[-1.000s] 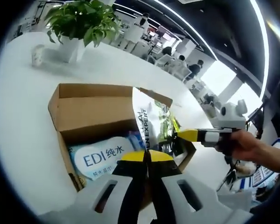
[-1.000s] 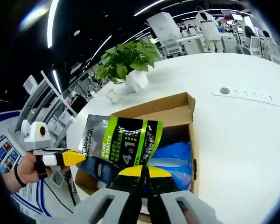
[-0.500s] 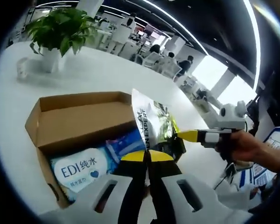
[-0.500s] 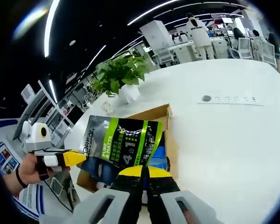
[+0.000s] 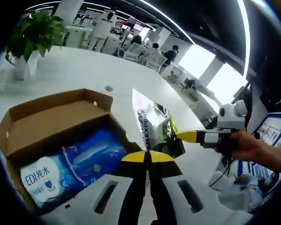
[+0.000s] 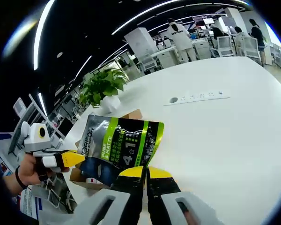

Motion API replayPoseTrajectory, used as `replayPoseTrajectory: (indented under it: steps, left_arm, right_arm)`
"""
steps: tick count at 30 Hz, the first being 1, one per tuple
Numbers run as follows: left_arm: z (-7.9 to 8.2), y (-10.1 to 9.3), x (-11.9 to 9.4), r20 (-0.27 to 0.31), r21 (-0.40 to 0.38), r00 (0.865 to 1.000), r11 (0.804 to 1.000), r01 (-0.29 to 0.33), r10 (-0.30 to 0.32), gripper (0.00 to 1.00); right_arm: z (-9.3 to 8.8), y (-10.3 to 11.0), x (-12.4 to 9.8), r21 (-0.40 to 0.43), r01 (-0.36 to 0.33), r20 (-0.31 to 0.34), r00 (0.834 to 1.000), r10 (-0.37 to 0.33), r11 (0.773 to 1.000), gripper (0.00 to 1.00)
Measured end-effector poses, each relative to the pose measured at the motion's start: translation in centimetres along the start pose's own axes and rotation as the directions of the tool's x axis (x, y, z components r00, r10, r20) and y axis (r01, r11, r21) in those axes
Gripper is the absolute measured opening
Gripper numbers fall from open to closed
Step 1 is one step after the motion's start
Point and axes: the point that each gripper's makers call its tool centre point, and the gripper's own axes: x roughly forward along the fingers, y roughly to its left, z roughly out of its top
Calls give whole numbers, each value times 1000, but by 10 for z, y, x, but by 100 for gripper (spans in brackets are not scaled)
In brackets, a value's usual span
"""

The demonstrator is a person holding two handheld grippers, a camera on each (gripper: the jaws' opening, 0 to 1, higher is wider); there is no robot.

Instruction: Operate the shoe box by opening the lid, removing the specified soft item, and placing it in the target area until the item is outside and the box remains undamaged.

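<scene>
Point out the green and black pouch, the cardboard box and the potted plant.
green and black pouch (image 6: 124,147), right gripper view, front panel.
cardboard box (image 5: 51,117), left gripper view, inner flap.
potted plant (image 5: 35,30), left gripper view, leaves.

Left gripper view looks down close over the open box (image 5: 61,136); right gripper view faces across the table (image 6: 225,126). Both share the pouch (image 6: 122,147).

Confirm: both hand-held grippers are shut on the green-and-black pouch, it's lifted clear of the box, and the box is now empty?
Not empty. The left gripper view shows a blue-and-white wipes pack inside the open shoe box. The rest holds: left hand-held gripper and right hand-held gripper are shut on the pouch, clear of the box.
</scene>
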Motion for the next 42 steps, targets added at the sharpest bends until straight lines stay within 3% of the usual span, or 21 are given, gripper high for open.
replayPoseTrajectory:
  steps: [6,16,24,35,42]
  left_arm:
    - [-9,-28,27,-35,28,999,999,30,-29,0]
    - [-25,-53,63,-88,58,995,997,49,-43,0]
    - [-34,-48,90,-127,65,992,997,30,-22,0]
    - [-15,-35,120,-164,135,986,991,-3,26,0]
    - [-13,-24,133,-196,190,979,982,-20,58,0]
  right_arm:
    - [-3,-33,-23,22,37,10,999,-37,999,0]
    - [-10,-74,-42,41,84,-2,996,-84,996,0]
    - [-12,-96,-38,57,99,-22,995,-98,993,0]
    - [3,-116,-19,62,97,-36,995,-95,993,0]
    - [6,-125,-2,59,98,-54,994,-94,993,0]
